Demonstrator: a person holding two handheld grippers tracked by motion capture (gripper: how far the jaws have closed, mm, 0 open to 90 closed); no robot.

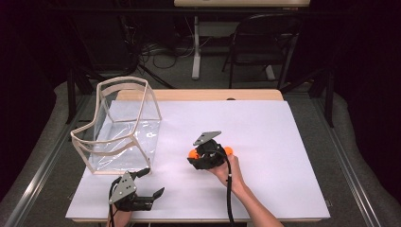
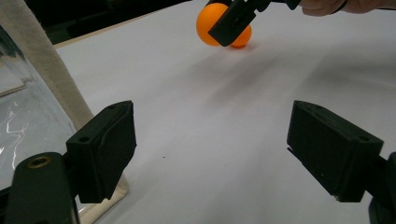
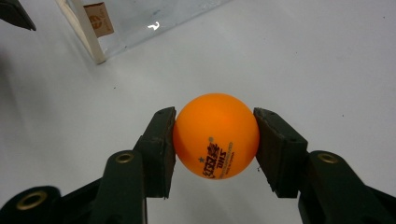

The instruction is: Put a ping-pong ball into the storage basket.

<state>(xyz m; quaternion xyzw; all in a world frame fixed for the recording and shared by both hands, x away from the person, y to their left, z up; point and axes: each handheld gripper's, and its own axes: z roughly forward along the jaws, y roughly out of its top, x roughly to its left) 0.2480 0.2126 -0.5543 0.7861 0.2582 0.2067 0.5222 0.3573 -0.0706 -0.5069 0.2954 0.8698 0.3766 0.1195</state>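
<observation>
An orange table-tennis ball (image 3: 216,135) with printed lettering sits between the pads of my right gripper (image 3: 215,122), which is shut on it just above the white table sheet. In the high view that gripper (image 1: 194,157) is near the table's middle with the ball (image 1: 192,153) at its tip. A second orange ball (image 1: 228,151) lies on the sheet right beside it, and also shows behind the held ball (image 2: 210,21) as the second ball (image 2: 243,37). My left gripper (image 1: 153,181) rests open at the front left, its jaws wide apart with nothing between them (image 2: 217,149).
A clear plastic bag (image 1: 120,125) with beige trim stands open at the left of the white sheet (image 1: 265,127), just beyond my left gripper; its corner (image 3: 98,28) lies ahead of the right gripper. A chair and table legs stand behind the table.
</observation>
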